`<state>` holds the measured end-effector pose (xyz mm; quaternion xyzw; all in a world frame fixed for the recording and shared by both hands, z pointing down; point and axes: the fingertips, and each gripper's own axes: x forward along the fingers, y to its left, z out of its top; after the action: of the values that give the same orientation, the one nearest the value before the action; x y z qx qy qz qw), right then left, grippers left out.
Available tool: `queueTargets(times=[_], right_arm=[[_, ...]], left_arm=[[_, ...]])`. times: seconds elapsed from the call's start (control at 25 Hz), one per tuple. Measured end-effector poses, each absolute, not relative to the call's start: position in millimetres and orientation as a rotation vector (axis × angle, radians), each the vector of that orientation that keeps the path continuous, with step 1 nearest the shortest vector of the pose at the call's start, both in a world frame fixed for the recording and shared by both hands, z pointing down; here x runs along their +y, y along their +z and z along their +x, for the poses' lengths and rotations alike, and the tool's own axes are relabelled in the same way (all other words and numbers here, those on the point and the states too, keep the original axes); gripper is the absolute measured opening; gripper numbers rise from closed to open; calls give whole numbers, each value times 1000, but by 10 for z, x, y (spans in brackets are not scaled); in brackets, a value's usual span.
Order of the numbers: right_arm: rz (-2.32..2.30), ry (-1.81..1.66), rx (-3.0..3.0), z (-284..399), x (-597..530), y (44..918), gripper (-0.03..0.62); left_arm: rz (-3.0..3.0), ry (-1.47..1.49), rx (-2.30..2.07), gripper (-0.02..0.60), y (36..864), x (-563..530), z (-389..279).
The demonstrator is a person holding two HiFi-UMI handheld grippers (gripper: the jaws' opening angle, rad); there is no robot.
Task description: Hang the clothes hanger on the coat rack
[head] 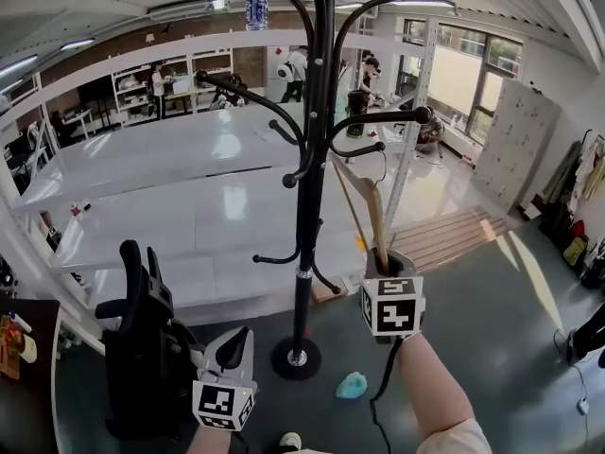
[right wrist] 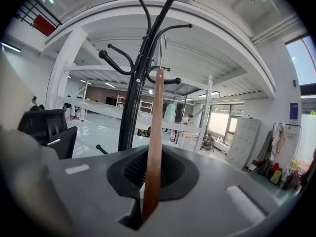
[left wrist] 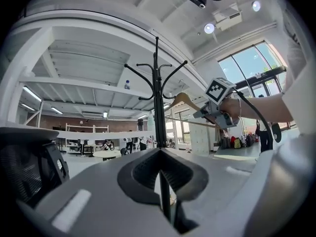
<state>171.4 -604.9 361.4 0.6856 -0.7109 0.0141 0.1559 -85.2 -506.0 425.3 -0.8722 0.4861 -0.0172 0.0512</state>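
The black coat rack stands in the middle of the head view, its curved arms spreading near the top. My right gripper is just right of the pole, shut on the lower end of a wooden clothes hanger that rises toward the arms. In the right gripper view the hanger runs straight up from the jaws, its metal hook close by the rack's arms. My left gripper is low at the left, shut and holding nothing. It faces the rack and the hanger.
A black office chair stands close to the left of my left gripper. The rack's round base sits on the floor, with a small blue thing beside it. White shelving with a water bottle on it is behind the rack.
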Motion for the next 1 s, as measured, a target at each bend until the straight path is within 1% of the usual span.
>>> queueTargets(times=[0.4,0.64,1.0], right_arm=[[1887,111,-1992,1650,-6722,3704,34],[1821,307,-2044,1529,-6848,4038,34],[1825,309,-2033,1495,-6935,4166,37]], left_arm=[[-2666,-100,1459,0,4395,-5326,-828],[-2669,-94,1475,0,4424,-5400,-857],[-2681,-116,1501,0,4549,-5392,-900]])
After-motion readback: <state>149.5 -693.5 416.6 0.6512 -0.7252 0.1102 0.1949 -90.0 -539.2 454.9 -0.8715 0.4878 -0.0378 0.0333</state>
